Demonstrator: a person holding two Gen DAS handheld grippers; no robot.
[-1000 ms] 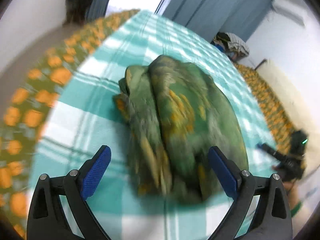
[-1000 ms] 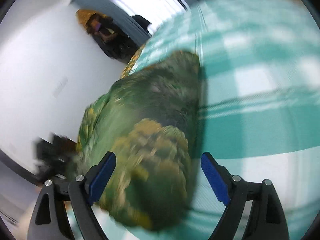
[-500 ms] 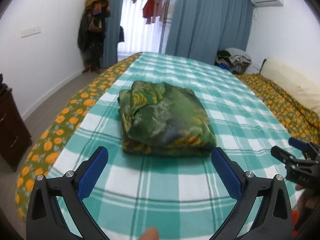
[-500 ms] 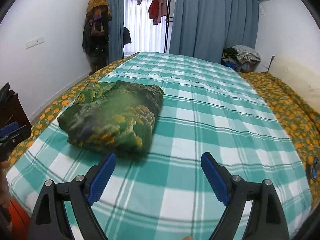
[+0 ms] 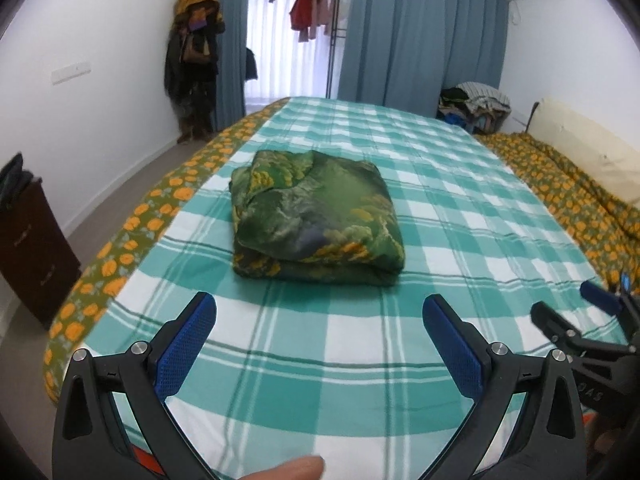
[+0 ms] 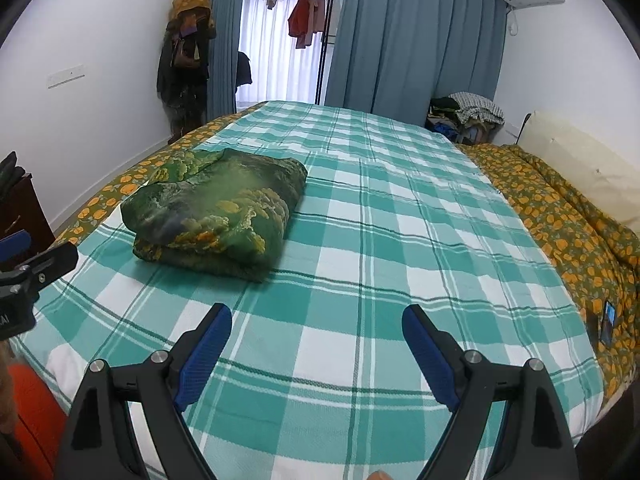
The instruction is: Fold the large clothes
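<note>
Green garment (image 5: 316,220): folded into a compact bundle, resting on the checked bedspread (image 5: 360,360) near its left edge; left gripper (image 5: 319,344) and right gripper (image 6: 317,354) both wide, empty, apart from it; folding apparently done.

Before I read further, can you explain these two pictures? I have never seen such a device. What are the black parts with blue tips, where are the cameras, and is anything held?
There is no robot here. A person holds a hand tool in each hand, and each tool has two jaws with blue pads. A wide-angle camera sits on each tool and looks forward along its jaws. One picture comes from the left gripper, the other from the right gripper. Both stand open and hold nothing. Each tool also shows at the edge of the other's picture. On the bed, over a green checked sheet, lies a folded green garment, beyond both tools and untouched.
</note>
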